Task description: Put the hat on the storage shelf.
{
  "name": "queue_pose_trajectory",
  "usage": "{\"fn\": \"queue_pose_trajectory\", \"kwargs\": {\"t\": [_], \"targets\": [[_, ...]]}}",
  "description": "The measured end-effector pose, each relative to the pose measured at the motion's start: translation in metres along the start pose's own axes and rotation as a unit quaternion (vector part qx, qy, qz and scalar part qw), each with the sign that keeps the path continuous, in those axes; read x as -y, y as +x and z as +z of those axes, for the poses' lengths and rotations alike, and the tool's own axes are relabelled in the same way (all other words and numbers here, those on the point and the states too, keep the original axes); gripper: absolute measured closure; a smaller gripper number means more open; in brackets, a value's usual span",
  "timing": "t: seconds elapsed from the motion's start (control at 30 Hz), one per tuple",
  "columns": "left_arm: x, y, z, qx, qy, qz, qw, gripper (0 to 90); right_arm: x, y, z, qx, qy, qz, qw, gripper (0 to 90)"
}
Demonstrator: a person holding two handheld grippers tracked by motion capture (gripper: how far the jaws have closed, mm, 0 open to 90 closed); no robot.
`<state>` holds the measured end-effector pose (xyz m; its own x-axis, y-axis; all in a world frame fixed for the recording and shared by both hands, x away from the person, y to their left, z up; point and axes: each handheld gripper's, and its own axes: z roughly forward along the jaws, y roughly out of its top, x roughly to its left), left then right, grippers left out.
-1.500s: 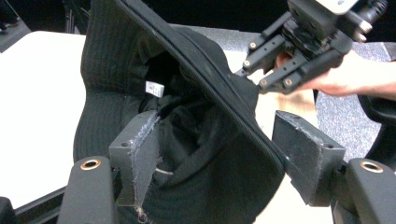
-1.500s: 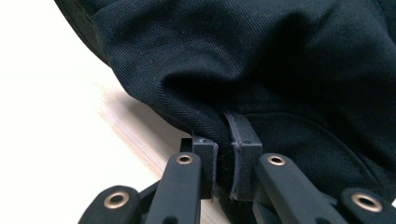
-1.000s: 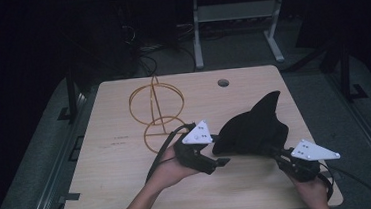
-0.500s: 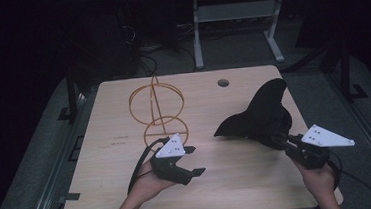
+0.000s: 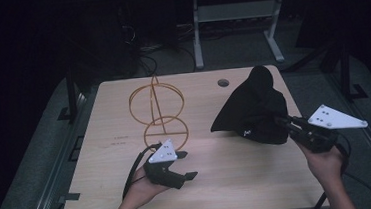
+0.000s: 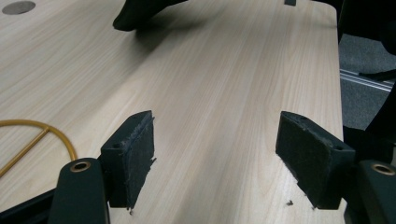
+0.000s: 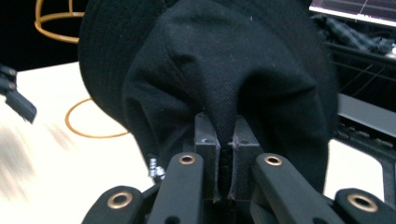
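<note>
A black cloth hat [image 5: 254, 106] hangs over the right half of the wooden table [image 5: 229, 181], bunched and lifted. My right gripper [image 5: 281, 122] is shut on a fold of it; in the right gripper view the hat [image 7: 210, 60] drapes over the closed jaws of that gripper [image 7: 226, 140]. A gold wire stand [image 5: 156, 107] made of rings rises left of centre. My left gripper [image 5: 187, 165] is just in front of the stand's base ring, open and holding nothing. In the left gripper view the gripper [image 6: 217, 154] has bare wood between its pads, and the stand's ring [image 6: 28, 140] shows at the left.
A round cable hole [image 5: 223, 83] sits near the table's far edge. Behind the table stands a grey metal frame [image 5: 236, 15], with cables on the dark floor. Bare wood lies between the two grippers and along the table's left side.
My left gripper has drawn back from the hat's edge toward the near left and stands open. My right gripper has carried the hat rightward and raised it more upright.
</note>
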<state>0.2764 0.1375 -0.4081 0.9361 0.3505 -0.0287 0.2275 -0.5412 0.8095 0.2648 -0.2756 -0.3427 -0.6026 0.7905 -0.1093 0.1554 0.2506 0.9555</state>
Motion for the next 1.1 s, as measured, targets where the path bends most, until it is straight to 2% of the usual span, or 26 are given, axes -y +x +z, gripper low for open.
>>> {"fn": "queue_pose_trajectory", "kwargs": {"t": [0.03,0.1,0.17,0.3,0.37,0.47,0.63,0.93,1.1], "targets": [[0.001,0.000,0.000,0.001,0.001,-0.001,1.0000,27.4,-0.010,0.001,0.000,-0.004,-0.006,0.001,1.0000,84.4],[0.003,-0.001,0.000,0.000,0.004,-0.001,1.0000,27.2,-0.013,0.001,0.001,-0.006,-0.008,-0.001,1.0000,84.4],[0.005,-0.001,-0.001,-0.003,0.003,0.003,1.0000,26.9,-0.025,0.004,0.002,-0.016,-0.013,0.001,0.9998,84.4],[0.015,-0.004,-0.002,0.001,-0.006,-0.003,1.0000,26.8,-0.036,0.007,0.006,-0.031,-0.020,-0.001,0.9993,84.4],[0.019,-0.004,-0.002,-0.005,-0.008,0.012,0.9999,26.7,-0.047,0.009,0.010,-0.041,-0.027,-0.001,0.9988,84.4],[0.021,-0.005,-0.002,-0.004,-0.018,0.010,0.9998,26.7,-0.054,0.012,0.014,-0.048,-0.028,0.002,0.9985,84.4],[0.024,-0.006,0.000,-0.005,-0.013,0.008,0.9999,26.7,-0.069,0.013,0.023,-0.066,-0.035,0.003,0.9972,84.4],[0.024,-0.010,0.004,0.000,-0.009,0.013,0.9999,26.6,-0.097,0.020,0.036,-0.104,-0.045,0.008,0.9935,84.4],[0.024,-0.014,0.007,0.005,-0.005,0.030,0.9995,26.6,-0.115,0.025,0.049,-0.128,-0.046,0.008,0.9906,84.4]]}}
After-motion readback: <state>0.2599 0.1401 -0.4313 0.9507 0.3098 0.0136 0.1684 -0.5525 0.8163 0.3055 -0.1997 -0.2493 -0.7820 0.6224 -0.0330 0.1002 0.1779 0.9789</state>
